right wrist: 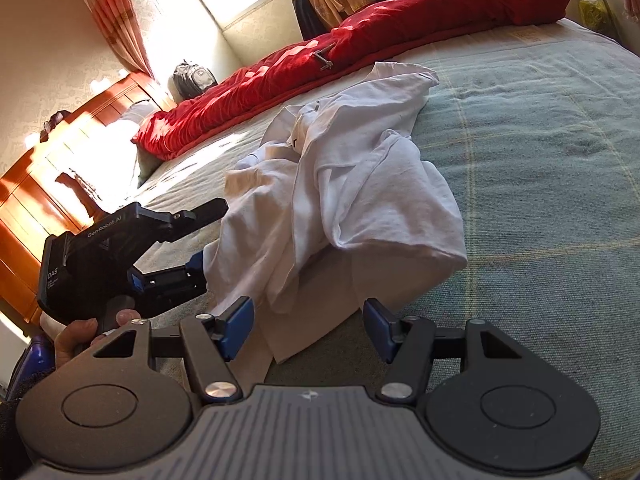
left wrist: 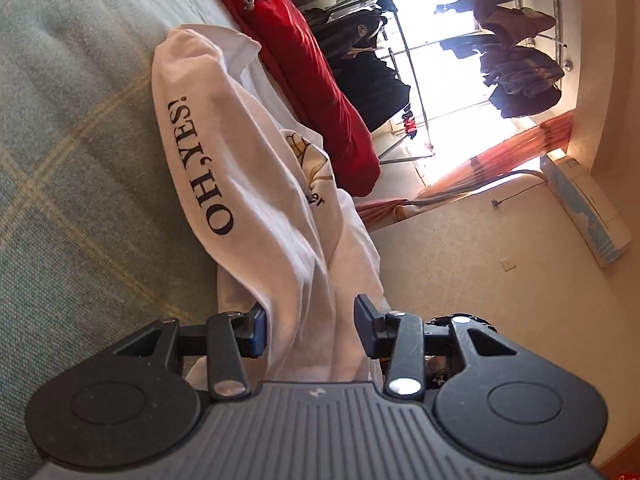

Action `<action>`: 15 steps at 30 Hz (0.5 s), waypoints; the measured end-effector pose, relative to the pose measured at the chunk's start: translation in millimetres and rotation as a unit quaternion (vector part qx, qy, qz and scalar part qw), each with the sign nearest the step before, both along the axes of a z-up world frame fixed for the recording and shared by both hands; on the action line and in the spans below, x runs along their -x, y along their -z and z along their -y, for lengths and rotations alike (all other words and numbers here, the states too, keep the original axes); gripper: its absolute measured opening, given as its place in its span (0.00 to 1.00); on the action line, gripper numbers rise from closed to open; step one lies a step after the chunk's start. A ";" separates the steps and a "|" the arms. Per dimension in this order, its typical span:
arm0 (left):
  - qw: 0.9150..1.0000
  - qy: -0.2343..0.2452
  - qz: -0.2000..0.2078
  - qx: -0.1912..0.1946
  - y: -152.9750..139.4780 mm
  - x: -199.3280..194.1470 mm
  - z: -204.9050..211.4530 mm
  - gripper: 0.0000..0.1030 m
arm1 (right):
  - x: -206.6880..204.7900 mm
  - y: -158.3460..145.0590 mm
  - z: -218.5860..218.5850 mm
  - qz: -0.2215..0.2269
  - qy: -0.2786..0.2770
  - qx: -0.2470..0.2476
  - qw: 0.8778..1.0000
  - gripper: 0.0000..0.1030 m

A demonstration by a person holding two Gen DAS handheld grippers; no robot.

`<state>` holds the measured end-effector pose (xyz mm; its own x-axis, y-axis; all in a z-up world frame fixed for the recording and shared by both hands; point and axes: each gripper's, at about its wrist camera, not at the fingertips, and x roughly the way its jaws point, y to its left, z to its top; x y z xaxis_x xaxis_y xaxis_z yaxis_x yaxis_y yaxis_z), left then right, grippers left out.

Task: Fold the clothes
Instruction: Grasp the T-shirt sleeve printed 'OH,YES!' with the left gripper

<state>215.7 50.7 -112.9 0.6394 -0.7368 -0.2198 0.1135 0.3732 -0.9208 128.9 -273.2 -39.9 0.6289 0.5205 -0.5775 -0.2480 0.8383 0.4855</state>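
The white shirt point(right wrist: 340, 184) lies crumpled on the bed point(right wrist: 540, 160). Both the left gripper point(left wrist: 310, 330) and right gripper point(right wrist: 310, 328) are held open around its near hem; separate corners should be pinched firmly before spreading.

Home bedroom. Wide bed with green plaid cover point(right wrist: 540, 168); rumpled red quilt point(right wrist: 360, 44) along far edge. Orange wooden wardrobe point(right wrist: 44, 184) against wall. Orange-striped curtains point(left wrist: 500, 160) beside sunlit window; dark clothes on metal drying rack point(left wrist: 372, 72). White wall-mounted air conditioner point(left wrist: 588, 212). Grey backpack point(right wrist: 194, 77) in corner.
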 end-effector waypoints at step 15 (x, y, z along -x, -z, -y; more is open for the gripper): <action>0.971 -0.078 0.055 -0.219 -66.3 9.7 -12.0 0.01 | 3.5 -6.0 -3.2 0.012 -0.001 0.020 1.000 0.63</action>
